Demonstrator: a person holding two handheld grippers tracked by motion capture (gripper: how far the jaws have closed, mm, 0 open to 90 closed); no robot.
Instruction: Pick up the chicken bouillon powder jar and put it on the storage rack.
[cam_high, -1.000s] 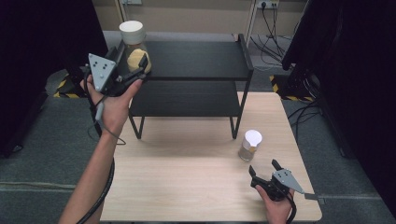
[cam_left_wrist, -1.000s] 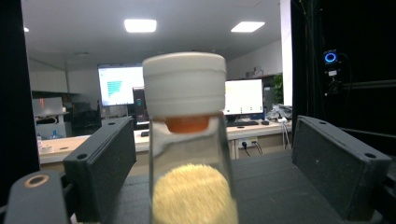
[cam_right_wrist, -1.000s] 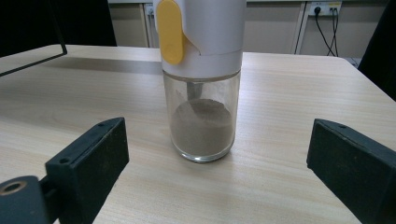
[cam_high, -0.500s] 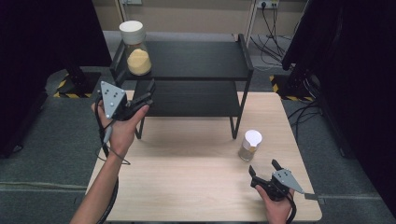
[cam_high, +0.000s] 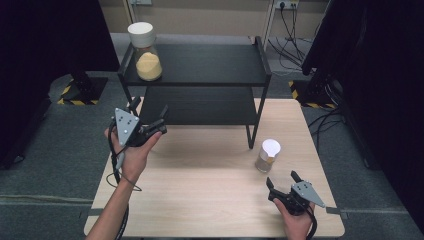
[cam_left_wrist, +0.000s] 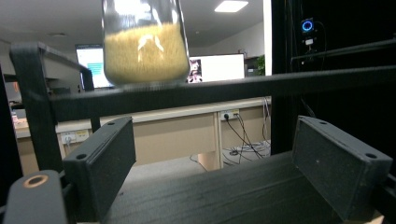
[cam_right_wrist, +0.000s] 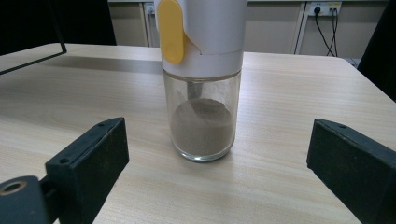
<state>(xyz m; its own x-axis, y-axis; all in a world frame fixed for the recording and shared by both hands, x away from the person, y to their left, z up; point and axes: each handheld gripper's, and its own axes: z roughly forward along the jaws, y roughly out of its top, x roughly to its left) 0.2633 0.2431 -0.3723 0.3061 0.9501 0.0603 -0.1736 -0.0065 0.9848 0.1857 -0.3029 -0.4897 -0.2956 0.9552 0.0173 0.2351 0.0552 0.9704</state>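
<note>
Right gripper (cam_high: 283, 182): jaws spread wide, nothing between them; in the right gripper view the 2 pads frame the small jar (cam_right_wrist: 202, 79) evenly, jar well ahead of the tips and not touched. Jar stands upright on the table (cam_high: 210, 200), near the rack's front right leg; clear glass body with grey-brown powder in the lower part, white cap with a yellow tab above.

Judgement on the step in hand: a straight approach to this jar for a grasp. To do it well: keep the jaws wide and level; advance along the present line so the jar stays centred; seat the pads on the glass below the cap, not on the cap or tab, since the cap may turn or lift; close slowly, because a one-sided touch could tip or skid it on the smooth wood.

Left gripper (cam_high: 150, 116): jaws also wide and empty, held at the front edge of the rack (cam_high: 200, 75); tall jar of yellow grains (cam_high: 146, 52) stands on the top shelf at its left corner, above and beyond the pads; no contact.
</note>
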